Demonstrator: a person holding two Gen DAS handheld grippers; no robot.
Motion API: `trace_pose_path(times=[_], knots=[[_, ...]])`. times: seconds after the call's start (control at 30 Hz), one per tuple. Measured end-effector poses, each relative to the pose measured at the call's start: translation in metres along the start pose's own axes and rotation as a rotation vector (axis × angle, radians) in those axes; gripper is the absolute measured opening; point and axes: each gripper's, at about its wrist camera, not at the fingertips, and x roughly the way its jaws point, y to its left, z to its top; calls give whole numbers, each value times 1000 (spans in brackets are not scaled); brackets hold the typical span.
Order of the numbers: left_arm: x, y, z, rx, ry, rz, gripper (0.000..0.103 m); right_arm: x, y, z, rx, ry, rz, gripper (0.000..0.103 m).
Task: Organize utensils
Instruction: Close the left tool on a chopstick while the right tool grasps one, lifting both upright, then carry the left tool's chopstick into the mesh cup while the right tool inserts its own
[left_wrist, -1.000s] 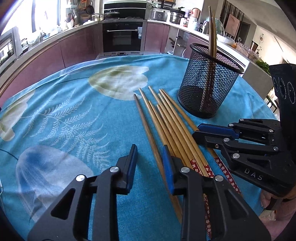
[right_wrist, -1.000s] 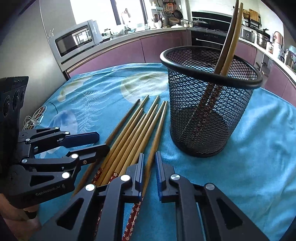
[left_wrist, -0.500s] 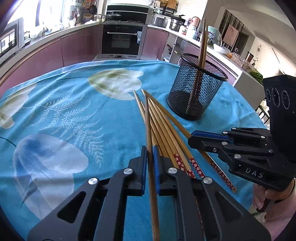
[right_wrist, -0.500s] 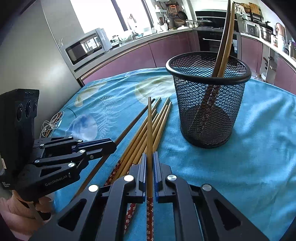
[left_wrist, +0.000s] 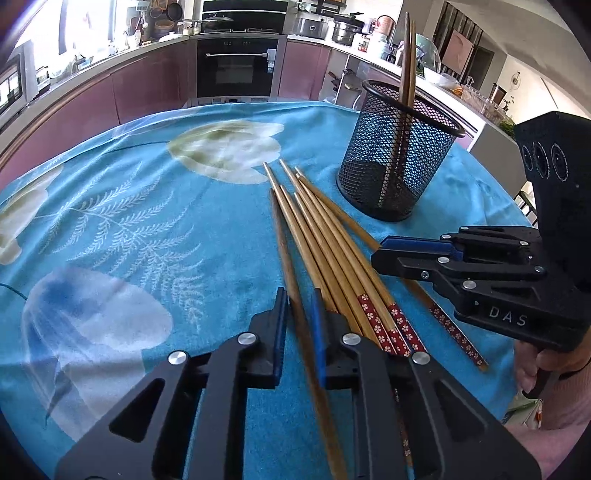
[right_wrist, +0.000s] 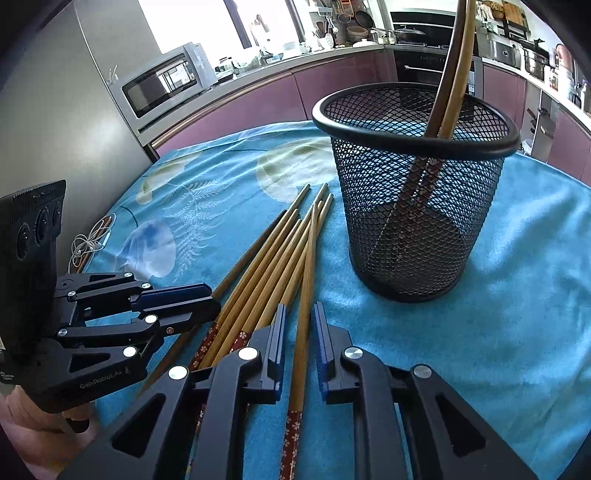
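Both grippers sit with fingers apart, each straddling one chopstick: left gripper (left_wrist: 297, 325) around the dark chopstick (left_wrist: 291, 280), right gripper (right_wrist: 299, 345) around a lighter chopstick (right_wrist: 308, 280). The mesh holder (right_wrist: 413, 206) stands ahead-right of the right gripper. Risk: closing crooked could drag neighbouring sticks from the pile (left_wrist: 332, 240). Readable: "DAS", "GenRobot.AI".

The cloth (left_wrist: 207, 206) over the bench is bright turquoise, printed with pale cream and blue-white blossoms and white fern fronds. The chopsticks (left_wrist: 325, 236) ahead of the left tongs (left_wrist: 297, 314) are honey-brown bamboo with dark red ends dotted with small white flowers. Beyond them the mesh cup (right_wrist: 410, 206) is black. Both tongs, the right tongs (right_wrist: 299, 332) included, are black with blue pads.
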Motion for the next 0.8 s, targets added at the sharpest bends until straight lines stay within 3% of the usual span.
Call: trace_pose_path(times=[0.3,0.8], knots=[[-17,6,2,-40,-43,-16,9,-33,2,-4,-4,-99,42,6],[-102,2,27,-36,-234,-205,8,-109,-7,7,-9,-302,69,6]])
